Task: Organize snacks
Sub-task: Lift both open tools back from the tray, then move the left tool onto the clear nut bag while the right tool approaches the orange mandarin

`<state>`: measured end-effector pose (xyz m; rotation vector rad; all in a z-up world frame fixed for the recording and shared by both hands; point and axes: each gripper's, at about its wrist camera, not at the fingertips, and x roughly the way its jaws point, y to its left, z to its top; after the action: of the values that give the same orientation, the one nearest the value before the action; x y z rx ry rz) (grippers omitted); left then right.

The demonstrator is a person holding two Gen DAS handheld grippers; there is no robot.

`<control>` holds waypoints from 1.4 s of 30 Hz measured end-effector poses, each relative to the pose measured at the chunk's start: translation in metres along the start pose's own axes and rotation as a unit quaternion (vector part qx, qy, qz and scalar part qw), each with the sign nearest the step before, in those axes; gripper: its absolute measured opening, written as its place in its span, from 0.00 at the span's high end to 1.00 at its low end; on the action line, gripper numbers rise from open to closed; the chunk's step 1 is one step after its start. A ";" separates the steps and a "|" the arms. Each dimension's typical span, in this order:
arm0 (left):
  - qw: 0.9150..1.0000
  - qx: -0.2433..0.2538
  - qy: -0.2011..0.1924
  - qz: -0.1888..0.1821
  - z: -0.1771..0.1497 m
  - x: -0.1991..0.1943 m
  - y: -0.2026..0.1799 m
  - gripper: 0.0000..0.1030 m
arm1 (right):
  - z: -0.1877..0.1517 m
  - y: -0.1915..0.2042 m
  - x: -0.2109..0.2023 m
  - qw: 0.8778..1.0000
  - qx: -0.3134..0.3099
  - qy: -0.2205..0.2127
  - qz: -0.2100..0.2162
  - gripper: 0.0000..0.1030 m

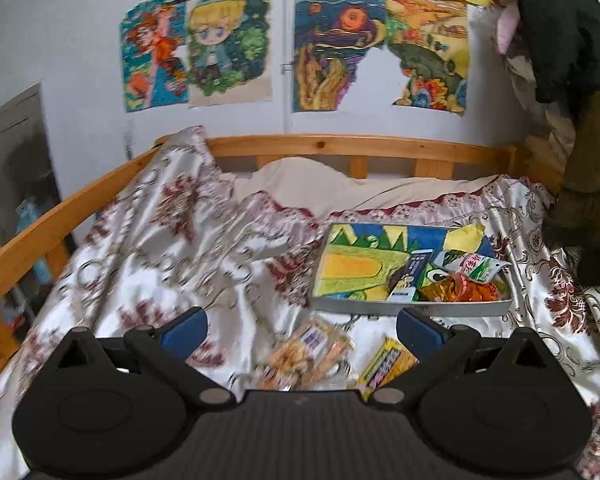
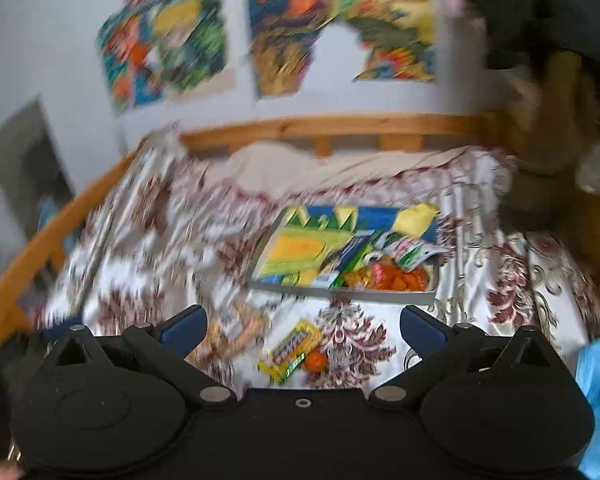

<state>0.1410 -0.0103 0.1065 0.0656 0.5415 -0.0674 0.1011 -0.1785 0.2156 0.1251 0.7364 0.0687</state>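
Though blurred, right view reveals orange ball [image 2: 315, 360].

**Little print, almost none readable**

The only lettering with any shape sits on the green-and-white packet [image 1: 478, 266] in the tray [image 1: 412, 307], right of centre in the left wrist view: large red characters on its white panel, too small and tilted to read. The dark blue box [image 1: 410, 276] beside it carries pale print that cannot be made out. Lower down, the clear snack bag [image 1: 312, 346] bears a white label with blurred dark marks, and the yellow packet [image 1: 386, 366] shows a purple band of unreadable lettering. The right wrist view is blurred throughout; nothing there can be read.
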 end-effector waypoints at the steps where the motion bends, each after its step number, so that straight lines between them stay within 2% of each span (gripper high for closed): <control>1: 1.000 0.002 -0.003 -0.007 -0.002 0.009 -0.001 0.01 | 0.003 0.000 0.005 1.000 -0.006 0.016 -0.001 0.01; 4: 0.999 0.023 -0.014 -0.031 -0.018 0.033 0.002 0.01 | 0.004 -0.009 0.023 0.998 0.003 0.056 0.006 0.01; 9: 0.997 0.037 0.004 -0.070 -0.034 0.069 0.002 0.01 | -0.013 -0.016 0.058 0.997 0.002 0.075 0.008 0.01; 15: 0.994 0.049 -0.001 -0.096 -0.065 0.078 0.021 0.01 | -0.058 -0.002 0.093 0.997 -0.069 -0.014 0.026 0.01; 19: 0.993 0.044 -0.001 -0.110 -0.085 0.069 0.043 0.01 | -0.090 0.017 0.116 0.986 -0.155 -0.024 0.048 0.01; 22: 0.995 0.041 0.013 -0.090 -0.083 0.076 0.049 0.01 | -0.107 0.033 0.127 0.978 -0.197 -0.037 0.060 0.01; 29: 0.994 0.029 0.018 -0.104 -0.086 0.104 0.064 0.01 | -0.122 0.043 0.157 0.977 -0.189 -0.032 0.097 0.01; 33: 0.990 0.017 0.032 -0.136 -0.092 0.123 0.066 0.01 | -0.126 0.035 0.169 0.979 -0.171 -0.028 0.106 0.01; 36: 0.990 0.023 0.036 -0.137 -0.091 0.137 0.063 0.01 | -0.128 0.025 0.179 0.982 -0.157 -0.025 0.103 0.01; 39: 0.991 0.023 0.035 -0.130 -0.088 0.149 0.060 0.01 | -0.131 0.014 0.191 0.984 -0.157 -0.017 0.084 0.01; 42: 0.991 0.004 0.041 -0.127 -0.088 0.149 0.064 0.01 | -0.134 0.002 0.201 0.986 -0.157 -0.004 0.063 0.06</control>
<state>0.2289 0.0536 -0.0427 0.0070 0.6287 -0.3175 0.1595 -0.1432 -0.0159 -0.1288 0.7005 0.3040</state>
